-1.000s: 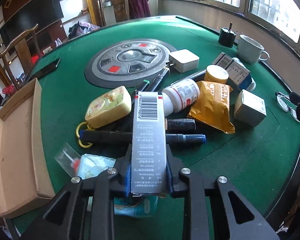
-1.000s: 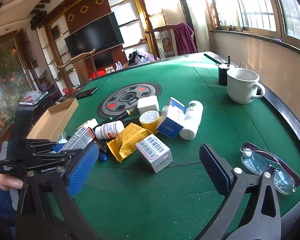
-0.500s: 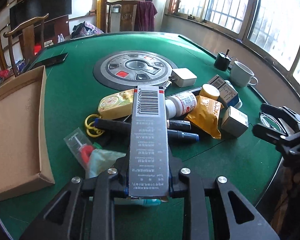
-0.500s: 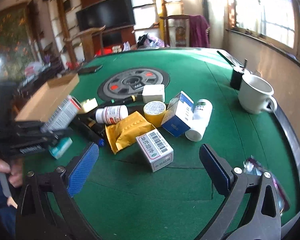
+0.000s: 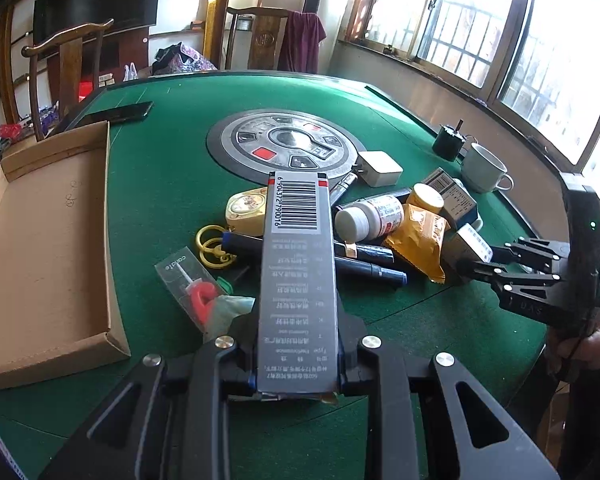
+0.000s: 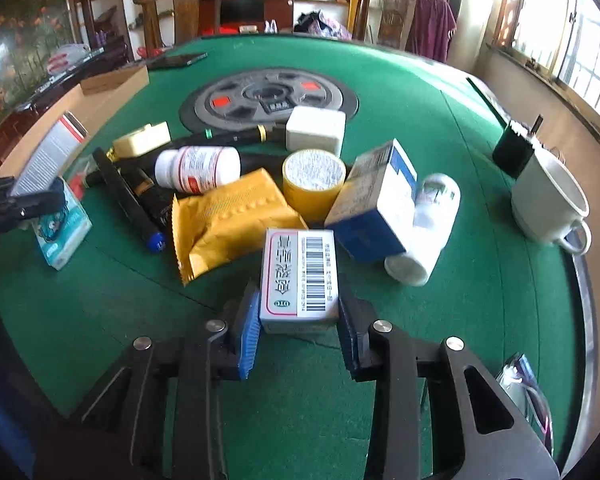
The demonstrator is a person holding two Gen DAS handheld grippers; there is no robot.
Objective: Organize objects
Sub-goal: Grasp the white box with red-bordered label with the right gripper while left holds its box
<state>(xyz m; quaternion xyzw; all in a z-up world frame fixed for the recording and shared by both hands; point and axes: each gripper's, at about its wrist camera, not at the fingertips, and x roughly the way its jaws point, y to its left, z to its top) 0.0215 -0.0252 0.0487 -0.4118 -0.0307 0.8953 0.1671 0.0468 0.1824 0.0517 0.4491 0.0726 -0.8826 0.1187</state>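
Observation:
My left gripper is shut on a long grey barcode box and holds it above the green table; the box also shows in the right wrist view. My right gripper has closed around a small grey-and-white barcode box lying on the felt; its blue pads sit at both sides of it. The pile behind holds a yellow pouch, a white pill bottle, a blue-and-white box, markers and a yellow tape roll.
An open cardboard tray lies at the table's left. A white mug and a dark cup stand at the right edge, glasses near the front right. A round control panel marks the table centre. A phone lies far left.
My right gripper has moved forward to the small barcode box and narrowed from wide open to closed around it. My left gripper has lifted and drawn back with the long box.

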